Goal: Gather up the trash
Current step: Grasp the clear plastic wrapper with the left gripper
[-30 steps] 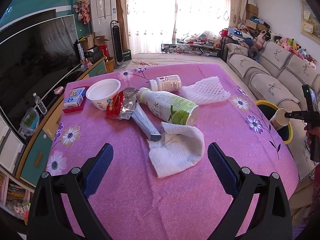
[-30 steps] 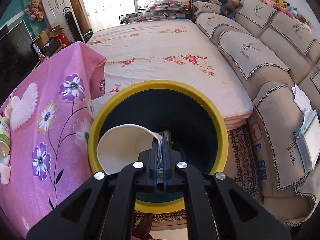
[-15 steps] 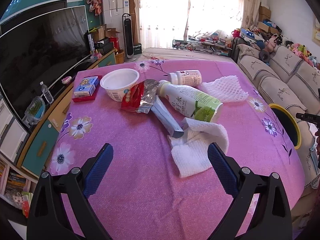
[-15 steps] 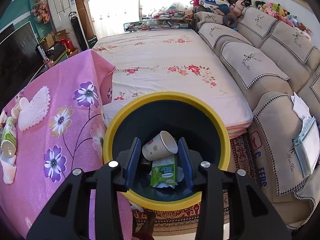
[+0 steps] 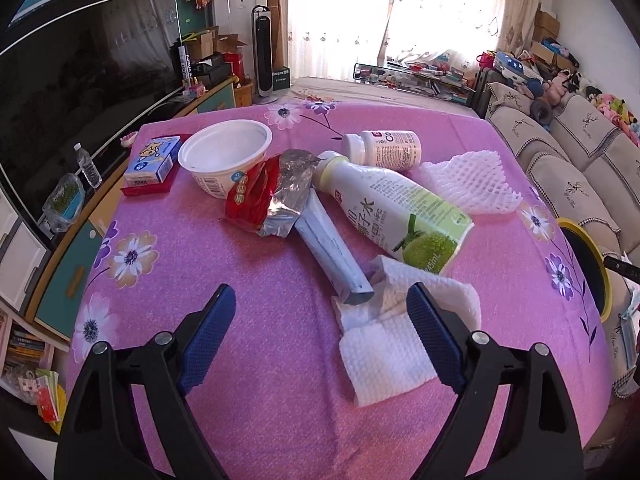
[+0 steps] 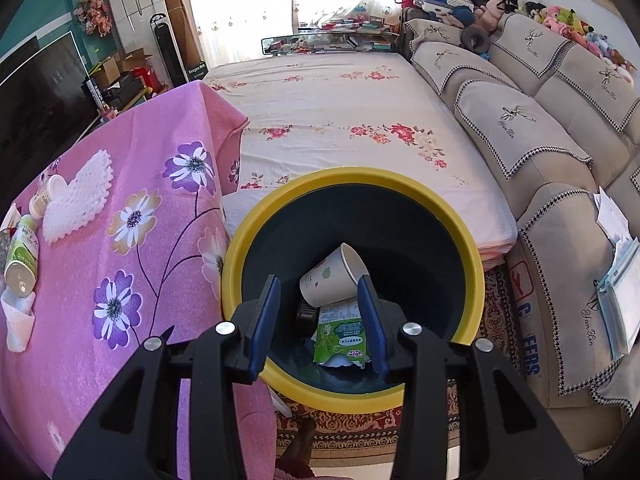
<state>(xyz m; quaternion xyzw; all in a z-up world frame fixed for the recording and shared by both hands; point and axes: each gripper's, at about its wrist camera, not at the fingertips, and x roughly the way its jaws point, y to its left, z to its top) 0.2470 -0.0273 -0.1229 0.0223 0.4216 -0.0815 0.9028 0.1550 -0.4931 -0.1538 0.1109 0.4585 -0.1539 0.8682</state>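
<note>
The right tool (image 6: 319, 295) hangs over the mouth of the yellow-rimmed bin (image 6: 472, 248) with its 2 blue-padded fingers apart and nothing between them. Below the gap, inside the dark bin, a paper cup (image 6: 333, 277) lies on its side, its open end tilted up toward the far wall, and a green carton (image 6: 341, 341) lies just under it, touching the cup's lower edge. The bin stands on a patterned rug (image 6: 494, 320), just beside the hanging edge of the pink flowered cloth (image 6: 120, 264) that covers the counter, with a sofa (image 6: 560, 184) on its other side.

The left tool (image 5: 321, 300) is held low over the near part of the counter, its 2 fingers spread wide and empty. Its right finger overlaps a crumpled white paper towel (image 5: 390, 344) in view; I cannot tell whether it touches it. A flat grey wrapper (image 5: 332, 256) rests with its near end on the towel and runs back under a red and silver foil bag (image 5: 272, 196). A large green-labelled bottle (image 5: 396, 216) lies on its side just right of the wrapper, its base against the towel. Behind it lie a small white bottle (image 5: 384, 150) and a white foam net (image 5: 468, 184). A white plastic tub (image 5: 224, 162) stands upright left of the foil bag, and a blue box (image 5: 152, 160) sits on a red one further left. The bin's yellow rim (image 5: 592, 264) shows past the counter's right edge.
</note>
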